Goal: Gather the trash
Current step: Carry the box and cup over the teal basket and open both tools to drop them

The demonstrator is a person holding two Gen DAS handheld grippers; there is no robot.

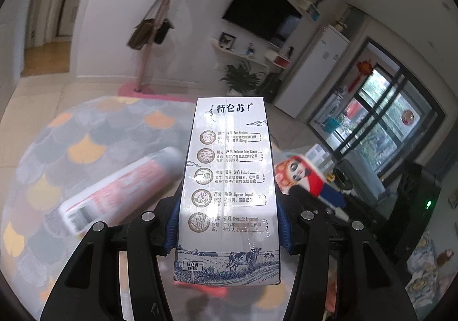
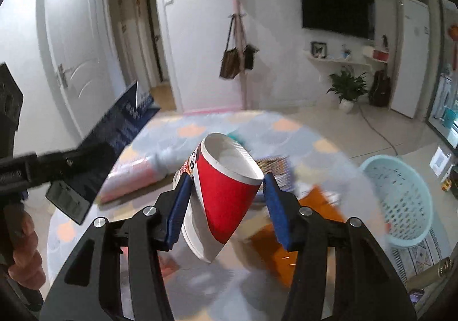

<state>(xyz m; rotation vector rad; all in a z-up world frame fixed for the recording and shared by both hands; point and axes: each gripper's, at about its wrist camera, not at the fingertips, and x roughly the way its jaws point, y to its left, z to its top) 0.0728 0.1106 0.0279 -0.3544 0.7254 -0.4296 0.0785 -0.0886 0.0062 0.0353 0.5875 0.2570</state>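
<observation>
Hanging above a scallop-patterned rug strewn with a blurred pink-and-white bottle and orange wrappers, two grippers carry trash; a pale blue basket sits to the right. Left gripper pinches a milk carton upright between its pads. Right gripper pinches a tilted red paper cup, crumpled between its blue pads.

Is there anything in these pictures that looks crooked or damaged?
Yes. The red paper cup sits tilted in the right hand-held gripper, and its rim is squashed from round into an oval. The milk carton in the left hand-held gripper looks straight and undamaged.
</observation>
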